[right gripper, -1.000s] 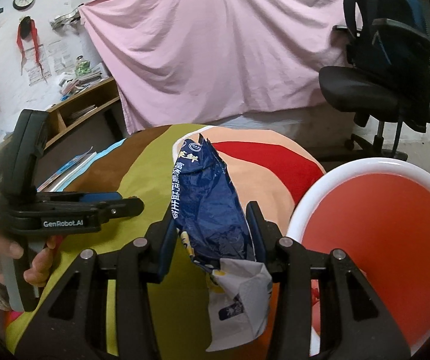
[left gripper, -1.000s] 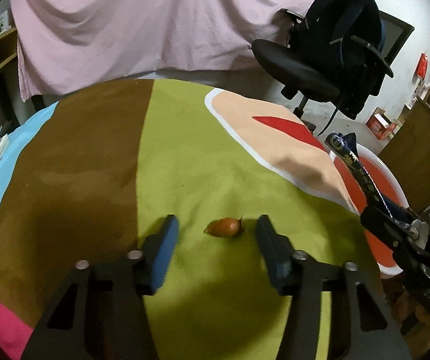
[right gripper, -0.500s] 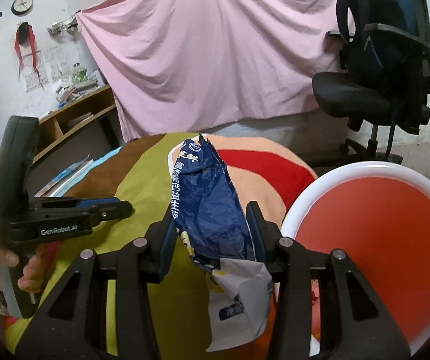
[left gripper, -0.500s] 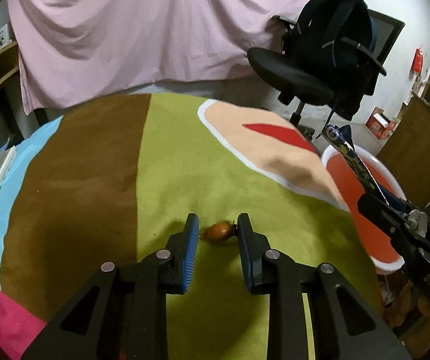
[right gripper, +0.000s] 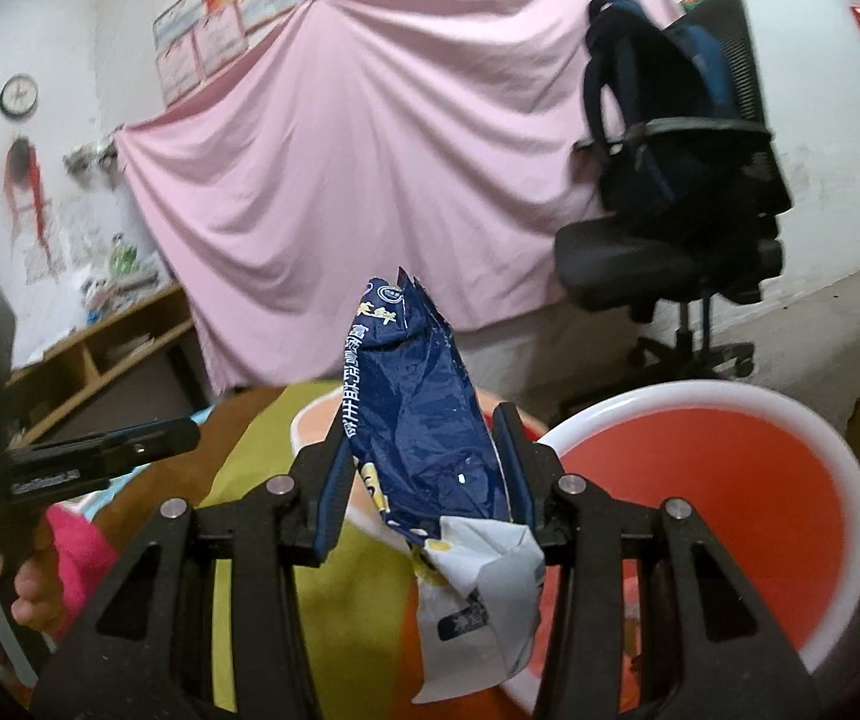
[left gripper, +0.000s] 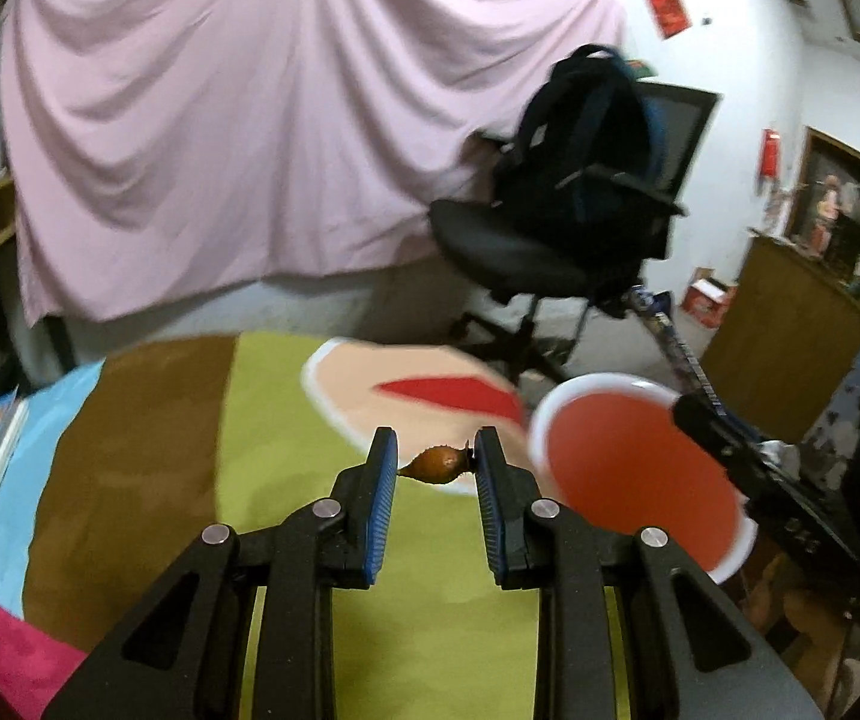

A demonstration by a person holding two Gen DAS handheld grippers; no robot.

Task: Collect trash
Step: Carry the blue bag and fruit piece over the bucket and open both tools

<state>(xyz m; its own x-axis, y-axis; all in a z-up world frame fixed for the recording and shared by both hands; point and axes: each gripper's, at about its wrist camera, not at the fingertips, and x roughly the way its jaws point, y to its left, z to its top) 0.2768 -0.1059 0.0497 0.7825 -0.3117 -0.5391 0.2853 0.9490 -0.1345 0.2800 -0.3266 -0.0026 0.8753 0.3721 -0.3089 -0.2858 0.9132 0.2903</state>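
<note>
Two grabs going: left gripper [left gripper: 437, 463] pinches a little brown nut-like scrap [left gripper: 436, 463], right gripper [right gripper: 423, 468] squeezes a blue snack wrapper [right gripper: 423, 420] beside the red basin [right gripper: 730, 480].

Background's pretty busy: a big pink sheet [left gripper: 237, 138] hangs across the back wall, with a black office chair [left gripper: 550, 240] in front of it and a dark backpack [right gripper: 658, 120] sitting on the seat. There's a round clock [right gripper: 18, 94] on the wall up left, wooden shelves [right gripper: 99, 360] below it, and a wooden cabinet [left gripper: 790, 312] off right.
</note>
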